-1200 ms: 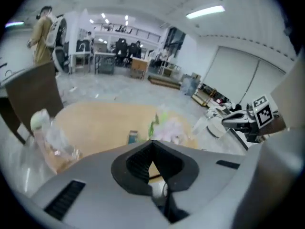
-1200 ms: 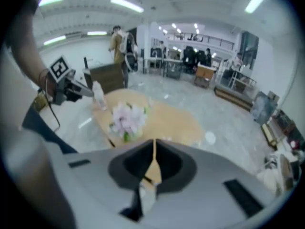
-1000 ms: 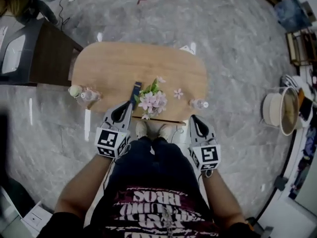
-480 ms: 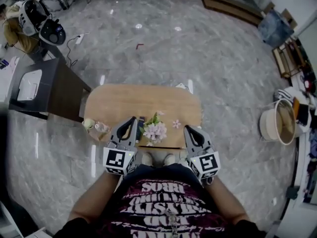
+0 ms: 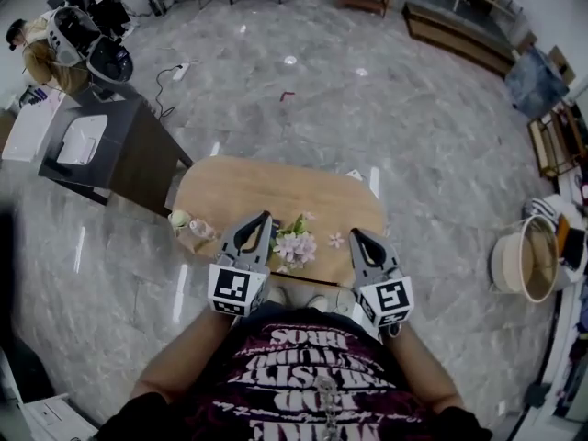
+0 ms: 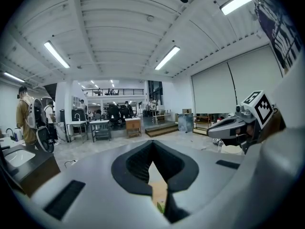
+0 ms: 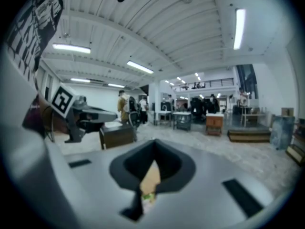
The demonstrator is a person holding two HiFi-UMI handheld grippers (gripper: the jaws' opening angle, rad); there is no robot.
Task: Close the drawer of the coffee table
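Left gripper (image 5: 263,219), right gripper (image 5: 355,236) risen; closed above coffee table (image 5: 276,189)

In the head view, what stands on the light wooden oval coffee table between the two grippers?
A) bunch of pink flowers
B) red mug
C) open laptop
A: the bunch of pink flowers shows on the wooden coffee table between the left gripper and the right gripper.

Flowers (image 5: 292,244) clutter tabletop (image 5: 276,186) near edge; far half open; cabinet (image 5: 138,159) left
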